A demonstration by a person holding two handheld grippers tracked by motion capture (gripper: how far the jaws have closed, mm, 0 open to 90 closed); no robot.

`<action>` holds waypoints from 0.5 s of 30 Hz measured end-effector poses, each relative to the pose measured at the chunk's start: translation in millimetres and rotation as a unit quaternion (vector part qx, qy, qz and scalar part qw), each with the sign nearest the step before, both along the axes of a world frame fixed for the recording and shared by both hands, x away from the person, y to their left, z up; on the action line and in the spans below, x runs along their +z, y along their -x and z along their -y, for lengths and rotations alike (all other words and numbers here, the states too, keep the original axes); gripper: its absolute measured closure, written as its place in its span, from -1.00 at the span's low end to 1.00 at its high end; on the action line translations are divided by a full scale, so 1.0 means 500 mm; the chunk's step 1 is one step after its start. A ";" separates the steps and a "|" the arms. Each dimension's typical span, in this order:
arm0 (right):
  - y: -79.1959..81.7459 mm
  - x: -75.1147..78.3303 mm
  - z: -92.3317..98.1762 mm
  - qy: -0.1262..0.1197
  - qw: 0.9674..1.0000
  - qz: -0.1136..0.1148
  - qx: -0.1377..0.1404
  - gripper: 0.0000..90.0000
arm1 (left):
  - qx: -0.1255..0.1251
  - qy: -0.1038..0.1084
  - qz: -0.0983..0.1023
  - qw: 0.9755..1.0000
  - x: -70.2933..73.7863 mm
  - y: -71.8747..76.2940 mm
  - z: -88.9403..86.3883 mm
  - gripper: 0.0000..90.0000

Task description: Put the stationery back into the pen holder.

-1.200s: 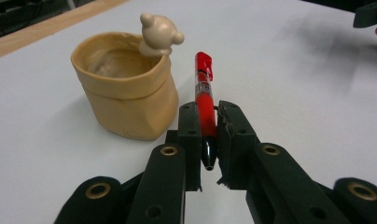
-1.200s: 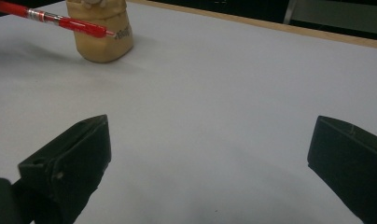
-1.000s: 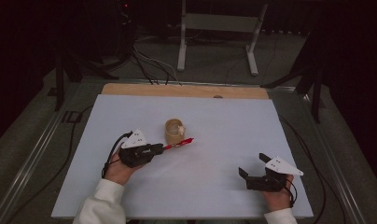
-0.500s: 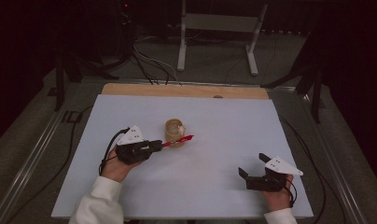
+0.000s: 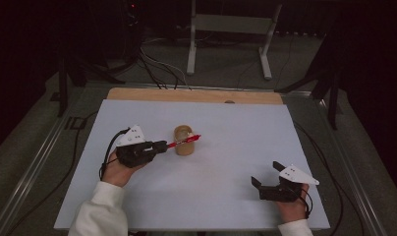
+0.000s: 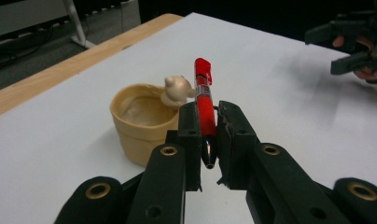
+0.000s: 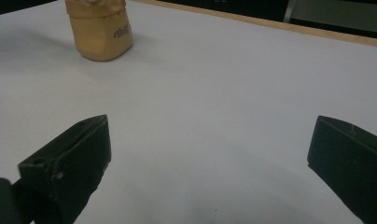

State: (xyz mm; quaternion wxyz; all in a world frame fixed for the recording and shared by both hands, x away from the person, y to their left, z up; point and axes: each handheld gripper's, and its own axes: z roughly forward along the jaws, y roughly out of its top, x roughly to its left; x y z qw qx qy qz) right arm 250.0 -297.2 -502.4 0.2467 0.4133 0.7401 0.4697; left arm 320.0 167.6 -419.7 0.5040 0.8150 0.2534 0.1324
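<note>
High view and left gripper view together place a red pen between the jaws of the left gripper, which are clamped on its barrel. The pen is held roughly level, its capped end pointing away from the hand and reaching over a small tan cup, as seen from above. In the left gripper view, the pen's dark tip is seen near the base of the jaws, while the red cap stands beside a small rounded figure set on the cup's rim. The cup is open at the top and appears empty; whether the pen touches it cannot be told. It stands upright on the white desk, a little left of the middle, and printed lettering is seen low on its side in the right gripper view.

The left gripper is held above the desk by a hand in a white sleeve, and a black cable is seen trailing from it.

The right gripper is seen near the desk's front right corner, well apart from the cup. Its jaws stand wide apart with nothing between them.

A wooden strip borders the far edge of the desk.
</note>
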 end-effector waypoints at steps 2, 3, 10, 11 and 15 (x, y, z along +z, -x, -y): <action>0.000 0.000 0.000 0.000 1.000 0.001 0.000 -1.00 | 0.004 0.001 -0.001 1.000 0.004 -0.004 -0.003 0.81; 0.000 0.000 0.000 -0.001 1.000 0.000 -0.001 -1.00 | 0.005 0.002 -0.002 1.000 0.005 -0.007 -0.005 0.81; 0.000 0.000 0.000 0.000 1.000 0.000 0.000 -1.00 | 0.017 0.000 -0.010 1.000 0.010 -0.021 -0.013 0.81; 0.000 0.000 0.000 0.000 1.000 0.000 0.000 -1.00 | 0.018 0.000 -0.011 1.000 0.010 -0.023 -0.015 0.81; 0.000 0.000 0.000 0.000 1.000 0.000 0.000 -1.00 | 0.026 -0.001 -0.016 1.000 0.010 -0.031 -0.020 0.81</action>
